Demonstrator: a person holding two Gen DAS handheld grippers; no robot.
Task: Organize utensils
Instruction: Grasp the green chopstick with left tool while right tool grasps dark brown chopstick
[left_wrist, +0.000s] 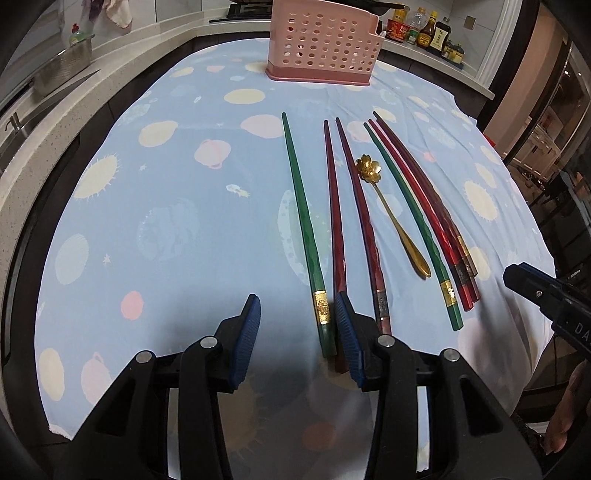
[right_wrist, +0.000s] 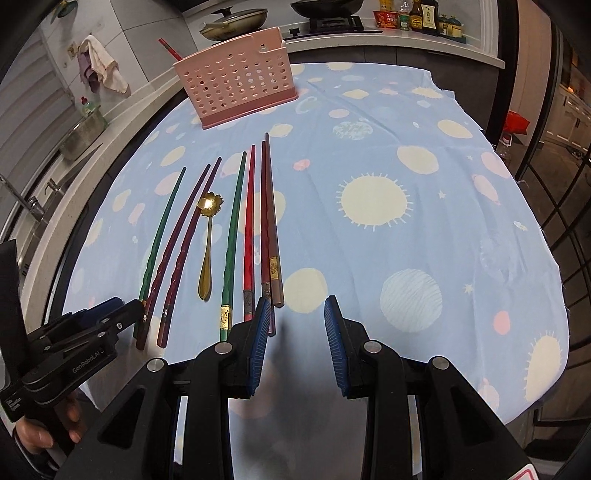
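Sauce bottles (left_wrist: 430, 33), hanging cloth (right_wrist: 101, 64)

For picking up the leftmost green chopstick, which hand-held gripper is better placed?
Left. The left hand-held gripper is open, and the leftmost green chopstick has its thick end between the fingers. The right hand-held gripper hovers open beyond the row's opposite end.
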